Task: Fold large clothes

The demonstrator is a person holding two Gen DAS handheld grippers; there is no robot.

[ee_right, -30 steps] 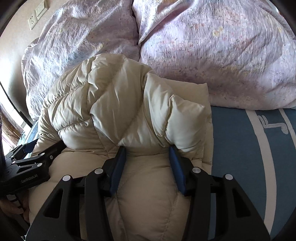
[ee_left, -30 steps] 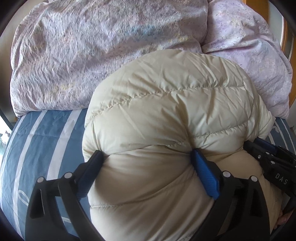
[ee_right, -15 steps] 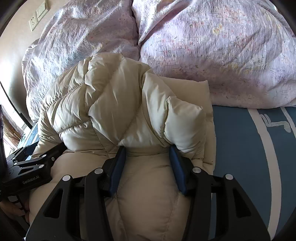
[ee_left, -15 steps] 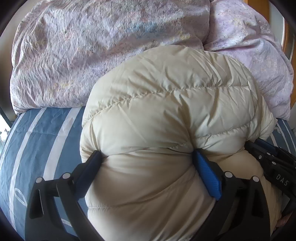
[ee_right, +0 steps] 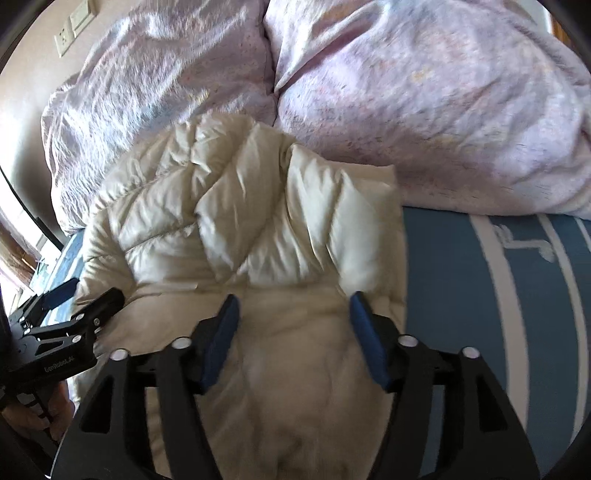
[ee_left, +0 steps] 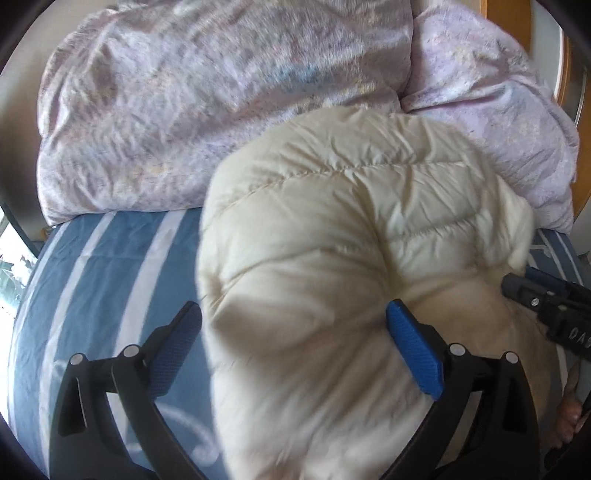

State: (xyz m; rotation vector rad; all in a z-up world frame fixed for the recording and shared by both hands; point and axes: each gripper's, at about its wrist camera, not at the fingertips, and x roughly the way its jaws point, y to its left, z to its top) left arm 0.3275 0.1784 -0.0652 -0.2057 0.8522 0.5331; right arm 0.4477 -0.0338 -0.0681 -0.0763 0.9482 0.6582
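Note:
A cream puffer jacket (ee_left: 351,221) lies folded in a thick bundle on the bed, its far end against the pillows. My left gripper (ee_left: 291,306) is open over its near left part. The left finger (ee_left: 177,339) stands clear above the sheet and the right finger (ee_left: 413,350) rests beside a puffed fold. In the right wrist view the jacket (ee_right: 240,221) spreads ahead. My right gripper (ee_right: 294,297) has its jaws opening, with the jacket's near part between them and the pads off the bulge. Each gripper shows at the edge of the other's view.
Two lilac patterned pillows (ee_left: 184,110) (ee_right: 443,110) fill the back of the bed. The blue sheet with white stripes (ee_left: 92,277) (ee_right: 480,295) lies either side of the jacket. A wall socket (ee_right: 70,29) is at top left. A hand (ee_left: 569,417) shows at the right edge.
Both grippers have let go of the jacket: their jaws went from pinching the puffed fold to standing wide. Both drew back a little, and the fold has settled onto the bundle.

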